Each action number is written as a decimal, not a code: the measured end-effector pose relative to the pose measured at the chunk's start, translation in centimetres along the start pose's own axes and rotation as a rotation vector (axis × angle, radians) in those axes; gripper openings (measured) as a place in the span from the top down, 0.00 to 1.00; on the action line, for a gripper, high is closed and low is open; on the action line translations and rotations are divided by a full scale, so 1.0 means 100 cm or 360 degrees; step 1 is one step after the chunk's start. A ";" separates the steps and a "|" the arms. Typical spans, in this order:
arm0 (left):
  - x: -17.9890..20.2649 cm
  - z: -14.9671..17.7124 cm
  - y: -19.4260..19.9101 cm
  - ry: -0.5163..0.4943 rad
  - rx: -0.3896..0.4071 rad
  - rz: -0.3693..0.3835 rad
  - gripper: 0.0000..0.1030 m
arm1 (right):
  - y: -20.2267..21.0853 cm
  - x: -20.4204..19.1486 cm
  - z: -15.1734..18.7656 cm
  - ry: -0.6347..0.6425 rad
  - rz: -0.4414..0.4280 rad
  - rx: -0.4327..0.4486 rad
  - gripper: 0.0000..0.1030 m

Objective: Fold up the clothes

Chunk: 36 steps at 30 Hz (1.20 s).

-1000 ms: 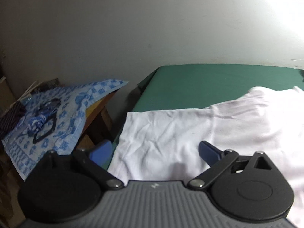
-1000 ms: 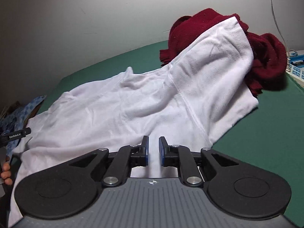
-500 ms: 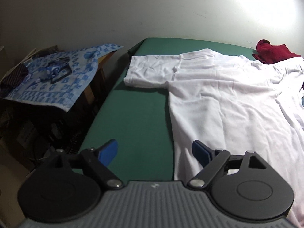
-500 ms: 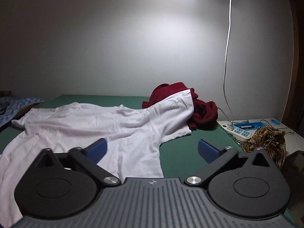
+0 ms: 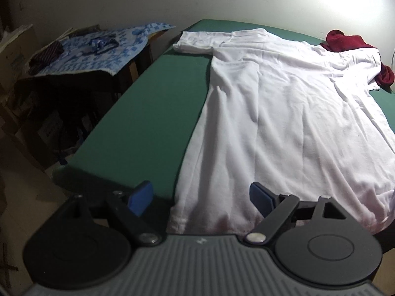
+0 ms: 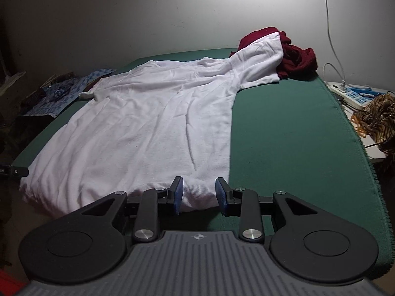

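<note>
The left tool (image 5: 201, 198) is seen with its blue rubber pads spread wide, nothing gripped between them; the near left corner of the white T-shirt (image 5: 284, 113) hem is framed in the gap, but the pads are not pressed on it. The right tool (image 6: 198, 194) is caught with its ribbed blue pads closing, a narrow gap left, and the near right corner of the shirt's hem is seen between them; no pressing contact can be made out, so the cloth is taken as not clamped.

Outward from there, the T-shirt (image 6: 153, 123) is laid flat and spread lengthwise on the green felt-like bench (image 6: 284, 128), hem toward the cameras, soft knit creased in long shallow wrinkles. The hem is draped slightly over the near bench edge. One short sleeve is stretched out toward the far left corner; the other is lifted over a crumpled dark red garment (image 6: 296, 56), fuzzy and bunched, at the far right against the wall.

Beyond the bench's left edge, a blue-and-white patterned cloth (image 5: 98, 49) is spread over a lower stand. To the right, a white power strip (image 6: 350, 93) with a cable running up the wall is seen, beside a brown patterned fabric bundle (image 6: 380, 113).
</note>
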<state>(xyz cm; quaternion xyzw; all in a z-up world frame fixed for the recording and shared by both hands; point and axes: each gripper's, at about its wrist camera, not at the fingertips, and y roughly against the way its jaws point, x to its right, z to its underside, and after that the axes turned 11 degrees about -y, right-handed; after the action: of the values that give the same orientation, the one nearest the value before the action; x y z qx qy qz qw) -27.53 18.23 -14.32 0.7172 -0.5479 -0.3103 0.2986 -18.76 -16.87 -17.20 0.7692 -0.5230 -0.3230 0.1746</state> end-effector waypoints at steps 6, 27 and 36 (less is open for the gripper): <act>0.009 -0.001 -0.011 0.0012 -0.0019 0.0181 0.17 | -0.033 -0.009 -0.006 0.0103 0.0021 -0.0119 0.69; -0.035 -0.019 0.037 -0.0287 0.0114 0.0345 1.00 | 0.056 -0.012 0.036 0.0032 -0.0035 -0.0166 0.94; -0.051 0.020 0.018 -0.0176 -0.0111 0.0278 0.96 | 0.053 -0.012 0.052 0.0210 0.0054 -0.0361 0.98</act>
<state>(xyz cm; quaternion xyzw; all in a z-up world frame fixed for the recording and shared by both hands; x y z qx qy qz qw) -31.22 22.62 -13.53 0.6376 -0.6129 -0.3411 0.3186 -26.26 -17.44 -17.45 0.7551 -0.4834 -0.3258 0.3000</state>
